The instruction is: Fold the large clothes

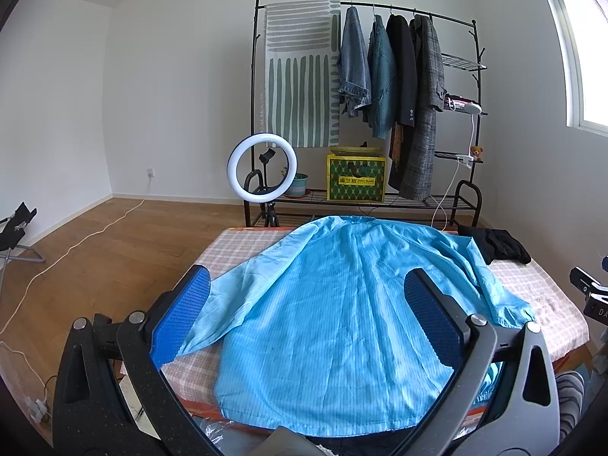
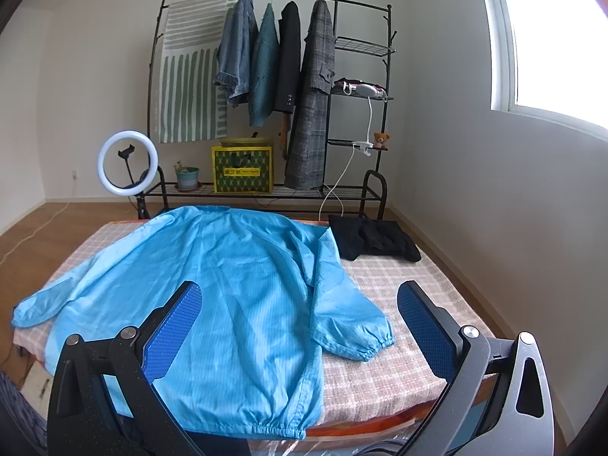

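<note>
A large light-blue jacket [image 1: 334,311] lies spread flat, back up, on a checked table [image 1: 243,247], sleeves out to both sides. It also shows in the right wrist view [image 2: 228,285], hem hanging over the near edge. My left gripper [image 1: 307,296] is open and empty, hovering above the jacket's near half. My right gripper [image 2: 300,307] is open and empty above the jacket's right side, near the right sleeve cuff [image 2: 364,342]. Part of the right gripper shows at the edge of the left wrist view [image 1: 589,292].
A folded black garment [image 2: 374,241] lies at the table's far right corner. Behind the table stand a clothes rack [image 2: 273,87] with hanging coats, a ring light [image 2: 127,162] and a yellow box [image 2: 242,169]. Wooden floor lies to the left [image 1: 95,250].
</note>
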Action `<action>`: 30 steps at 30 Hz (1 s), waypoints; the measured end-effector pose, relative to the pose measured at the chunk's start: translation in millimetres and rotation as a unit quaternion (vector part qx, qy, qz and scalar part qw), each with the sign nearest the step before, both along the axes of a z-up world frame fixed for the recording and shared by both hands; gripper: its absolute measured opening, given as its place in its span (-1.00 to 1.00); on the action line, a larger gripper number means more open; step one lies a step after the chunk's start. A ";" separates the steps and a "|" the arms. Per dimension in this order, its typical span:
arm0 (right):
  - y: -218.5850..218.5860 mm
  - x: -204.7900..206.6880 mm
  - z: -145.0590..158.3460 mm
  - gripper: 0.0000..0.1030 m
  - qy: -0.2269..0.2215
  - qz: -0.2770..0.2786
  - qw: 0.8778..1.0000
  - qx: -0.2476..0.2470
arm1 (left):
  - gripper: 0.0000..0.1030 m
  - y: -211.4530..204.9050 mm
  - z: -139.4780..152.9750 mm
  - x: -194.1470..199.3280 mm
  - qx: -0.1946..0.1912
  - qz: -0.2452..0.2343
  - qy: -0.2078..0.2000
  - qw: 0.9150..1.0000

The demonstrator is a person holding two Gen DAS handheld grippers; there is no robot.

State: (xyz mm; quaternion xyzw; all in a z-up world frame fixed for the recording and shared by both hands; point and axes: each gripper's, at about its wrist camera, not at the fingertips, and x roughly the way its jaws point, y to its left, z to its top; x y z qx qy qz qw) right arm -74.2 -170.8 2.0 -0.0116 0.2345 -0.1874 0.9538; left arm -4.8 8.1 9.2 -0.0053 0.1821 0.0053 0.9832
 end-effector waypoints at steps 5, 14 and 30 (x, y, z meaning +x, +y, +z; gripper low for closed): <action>1.8 -0.1 2.5 0.99 -0.001 0.000 1.000 -0.002 | 1.00 -0.4 0.9 -0.6 0.001 0.001 0.000 1.000; 4.0 1.6 1.5 0.99 0.003 0.003 1.000 -0.001 | 1.00 0.6 0.7 -0.9 -0.001 0.000 0.000 1.000; 5.0 1.2 -1.1 0.99 0.003 0.005 1.000 0.002 | 1.00 1.0 -0.3 -1.2 -0.003 0.000 -0.001 1.000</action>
